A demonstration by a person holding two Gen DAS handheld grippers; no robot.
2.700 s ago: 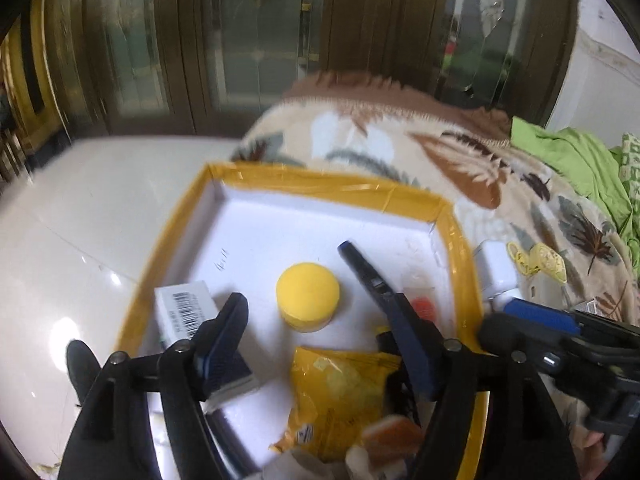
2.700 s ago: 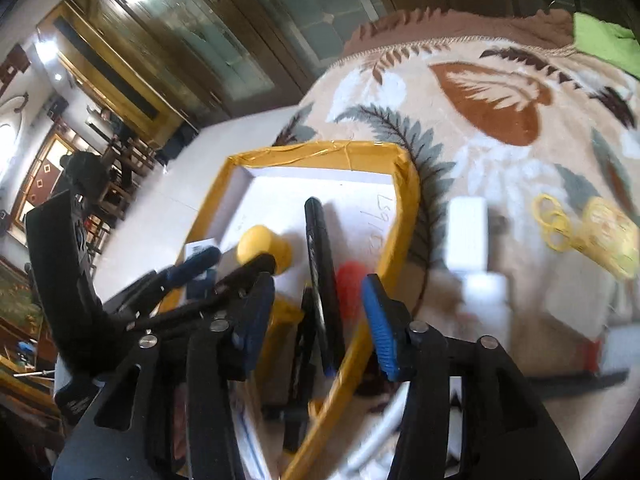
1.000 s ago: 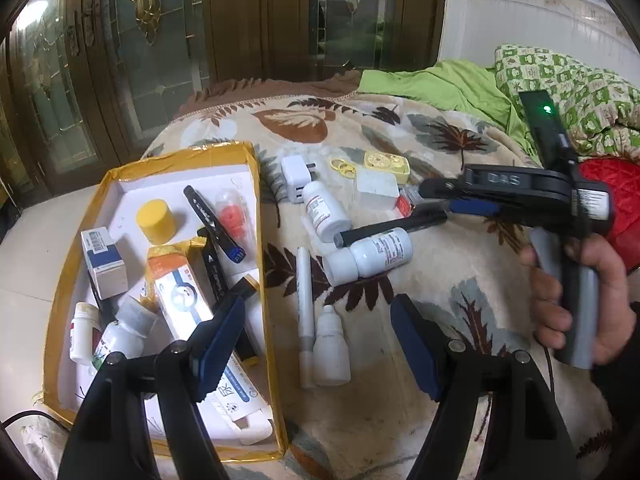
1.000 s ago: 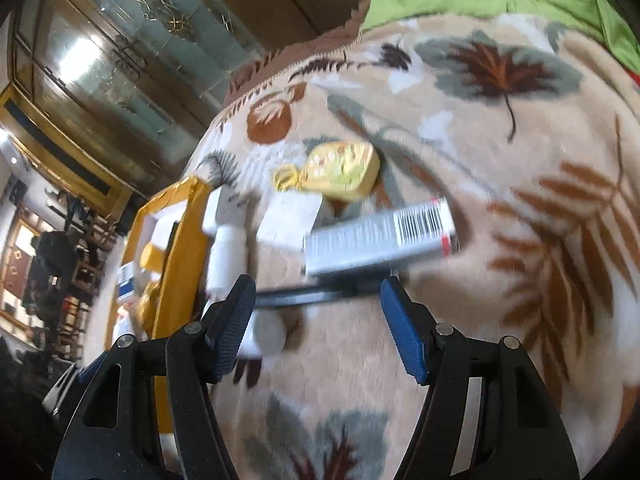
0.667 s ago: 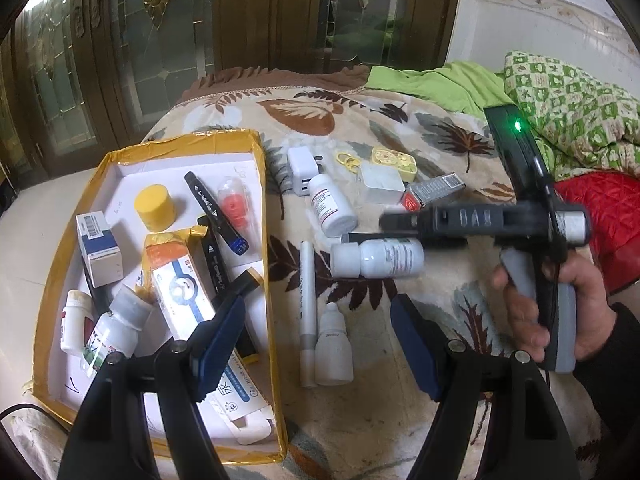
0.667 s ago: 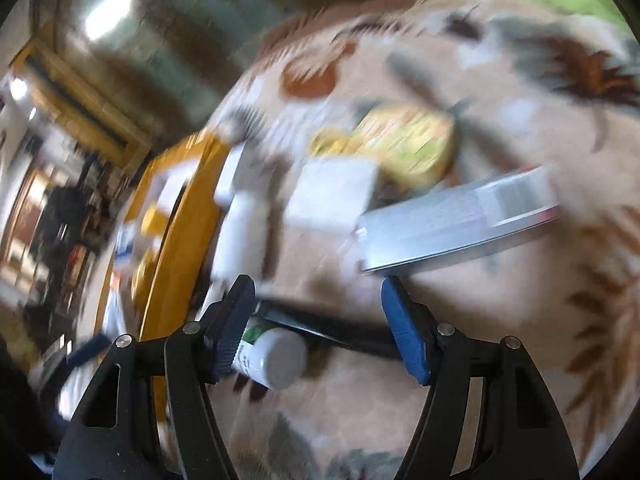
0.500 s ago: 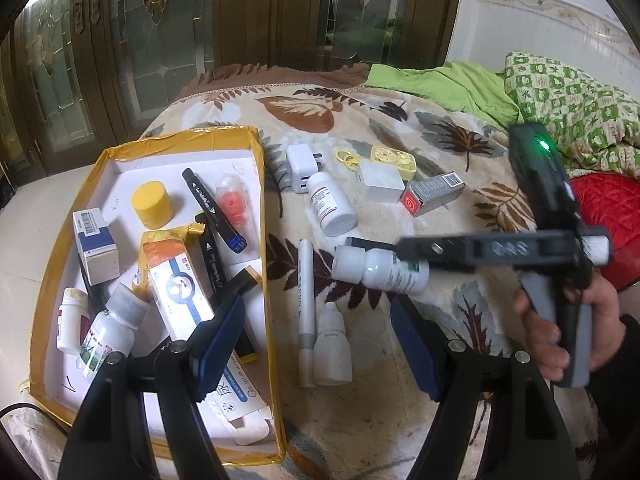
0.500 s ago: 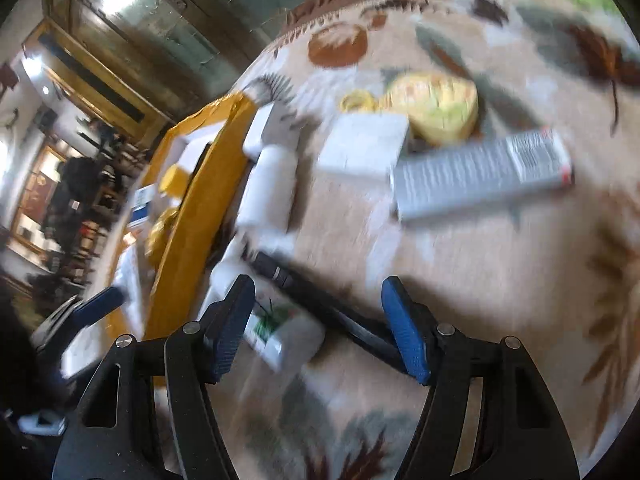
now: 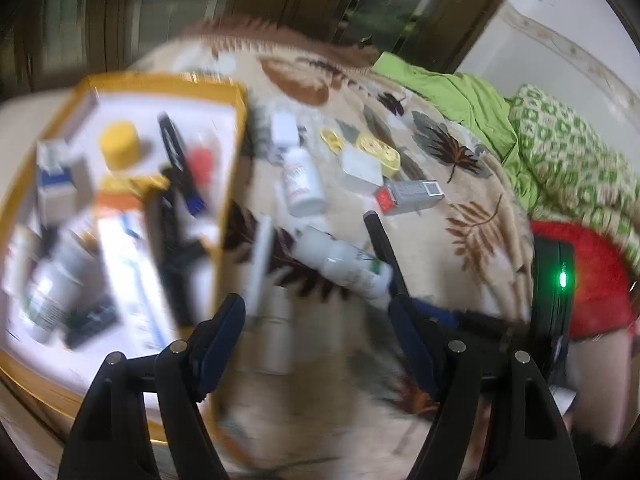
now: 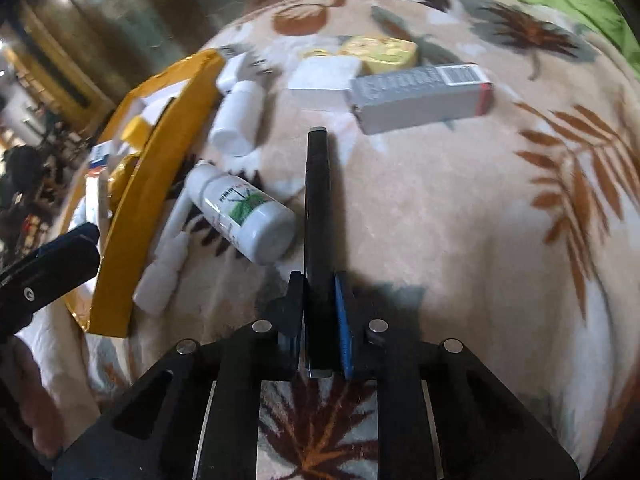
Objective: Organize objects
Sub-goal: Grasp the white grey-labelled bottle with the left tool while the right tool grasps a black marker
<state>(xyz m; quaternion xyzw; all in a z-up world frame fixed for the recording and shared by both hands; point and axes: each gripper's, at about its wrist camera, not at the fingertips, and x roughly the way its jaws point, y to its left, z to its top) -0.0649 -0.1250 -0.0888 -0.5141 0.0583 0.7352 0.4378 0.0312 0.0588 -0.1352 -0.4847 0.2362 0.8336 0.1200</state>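
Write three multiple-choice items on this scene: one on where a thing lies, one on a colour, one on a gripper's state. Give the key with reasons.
1. Where does the grey box lie?
A. in the tray
B. on the blanket
C. in the left gripper

2. What colour is the tray rim?
A. yellow
B. blue
C. red

3. How is the right gripper?
A. open over a bottle
B. shut on nothing
C. shut on the black pen

Key: B, the box rests on the leaf-print blanket, outside the tray. A, the rim is yellow in both views. C, its jaws have just closed and the pads press the black pen between them.
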